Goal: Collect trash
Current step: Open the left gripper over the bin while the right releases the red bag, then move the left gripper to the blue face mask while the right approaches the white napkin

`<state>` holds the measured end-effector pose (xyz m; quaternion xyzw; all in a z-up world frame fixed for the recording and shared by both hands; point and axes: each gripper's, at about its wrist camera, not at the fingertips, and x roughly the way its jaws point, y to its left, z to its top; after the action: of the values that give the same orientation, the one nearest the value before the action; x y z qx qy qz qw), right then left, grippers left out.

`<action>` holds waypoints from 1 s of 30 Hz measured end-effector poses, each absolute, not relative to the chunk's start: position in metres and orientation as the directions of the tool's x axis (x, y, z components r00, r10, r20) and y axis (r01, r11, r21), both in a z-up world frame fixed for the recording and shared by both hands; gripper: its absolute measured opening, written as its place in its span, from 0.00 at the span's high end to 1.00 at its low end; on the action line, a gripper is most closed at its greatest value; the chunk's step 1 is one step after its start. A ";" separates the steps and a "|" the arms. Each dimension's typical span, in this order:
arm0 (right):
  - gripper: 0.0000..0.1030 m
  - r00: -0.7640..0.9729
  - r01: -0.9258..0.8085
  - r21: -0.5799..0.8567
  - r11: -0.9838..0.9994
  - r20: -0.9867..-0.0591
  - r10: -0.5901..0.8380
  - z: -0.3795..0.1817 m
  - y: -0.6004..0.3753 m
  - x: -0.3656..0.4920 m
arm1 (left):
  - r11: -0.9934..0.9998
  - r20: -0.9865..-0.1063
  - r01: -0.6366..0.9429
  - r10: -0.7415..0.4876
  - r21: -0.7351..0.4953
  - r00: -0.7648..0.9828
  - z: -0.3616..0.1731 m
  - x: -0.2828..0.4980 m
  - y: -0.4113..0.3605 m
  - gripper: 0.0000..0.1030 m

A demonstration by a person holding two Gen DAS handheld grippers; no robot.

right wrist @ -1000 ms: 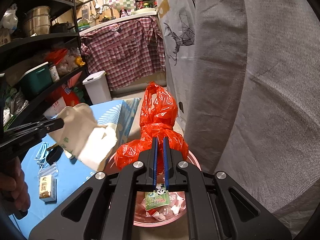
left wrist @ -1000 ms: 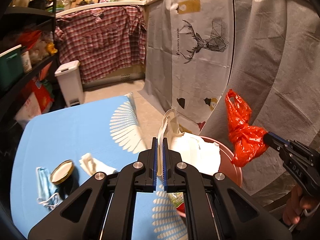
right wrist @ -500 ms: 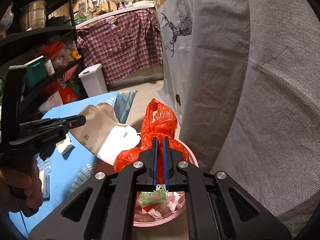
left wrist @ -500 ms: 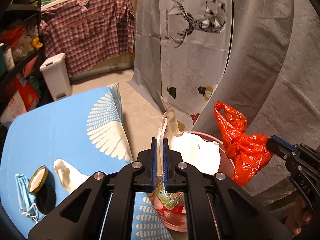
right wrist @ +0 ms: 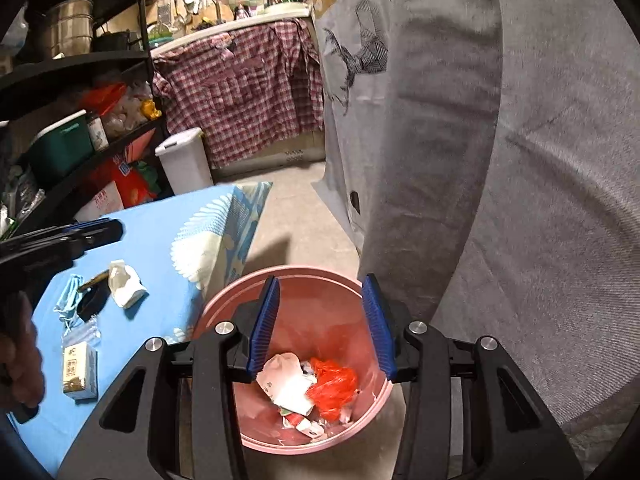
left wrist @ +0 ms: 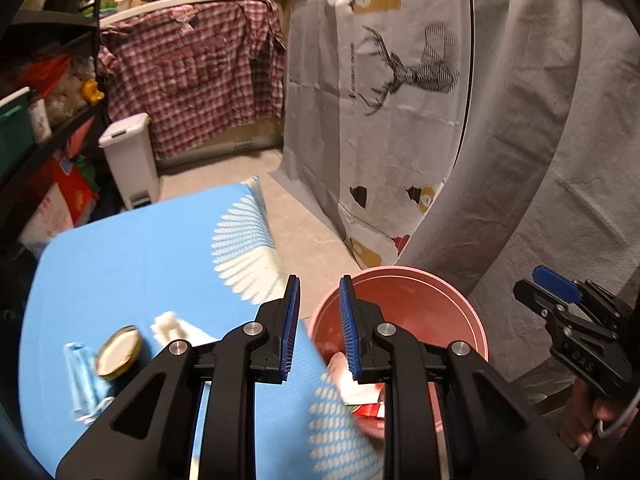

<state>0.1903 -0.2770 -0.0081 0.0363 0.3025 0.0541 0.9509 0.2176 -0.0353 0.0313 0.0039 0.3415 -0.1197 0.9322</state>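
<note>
Both our grippers, left (left wrist: pixel 318 312) and right (right wrist: pixel 324 320), hover with jaws spread and empty above the round pink plastic bin (right wrist: pixel 224 300); crumpled orange plastic bag (right wrist: pixel 334 386) and white paper bag (right wrist: pixel 286 380) lie inside, below the right jaws.

a cramped home kitchen: sink counter (right wrist: pixel 240 24), pot-laden shelves (right wrist: pixel 76 60), white pedal bin (left wrist: pixel 130 160)

In the left wrist view, the near half of the pink bin (left wrist: pixel 400 312) is hidden behind the left gripper's fingers (left wrist: pixel 348 332), and the jar lid (left wrist: pixel 118 352) and face mask (left wrist: pixel 82 380) on the table are blurred. The print on the small carton (right wrist: pixel 80 368) at the table's near left is too small to read.
</note>
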 end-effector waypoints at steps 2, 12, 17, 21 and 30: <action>0.57 0.822 -0.096 0.099 0.990 -0.553 0.135 -0.004 -0.274 0.186 | 0.974 -0.629 0.215 -0.209 -0.067 0.749 0.042 0.207 -0.022 0.80; 0.58 0.855 -0.193 0.110 0.975 -0.468 0.222 0.025 -0.247 0.156 | 0.991 -0.591 0.129 -0.121 -0.029 0.797 0.085 0.145 0.071 0.80; 0.66 0.857 -0.233 0.138 0.963 -0.439 0.270 0.034 -0.237 0.147 | 0.997 -0.590 0.079 -0.070 -0.010 0.805 0.086 0.129 0.110 0.80; 0.75 0.853 -0.268 0.143 0.953 -0.425 0.303 0.038 -0.220 0.144 | 0.999 -0.595 0.013 -0.042 -0.053 0.803 0.072 0.126 0.140 0.80; 0.86 0.821 -0.362 0.115 0.925 -0.430 0.375 0.031 -0.170 0.148 | 0.995 -0.631 -0.055 -0.012 -0.087 0.776 0.040 0.133 0.179 0.80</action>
<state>0.1482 -0.1700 0.0314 0.0142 0.2285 0.1932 0.9541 0.1330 0.1786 0.0400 -0.0501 0.3345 0.0116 0.9410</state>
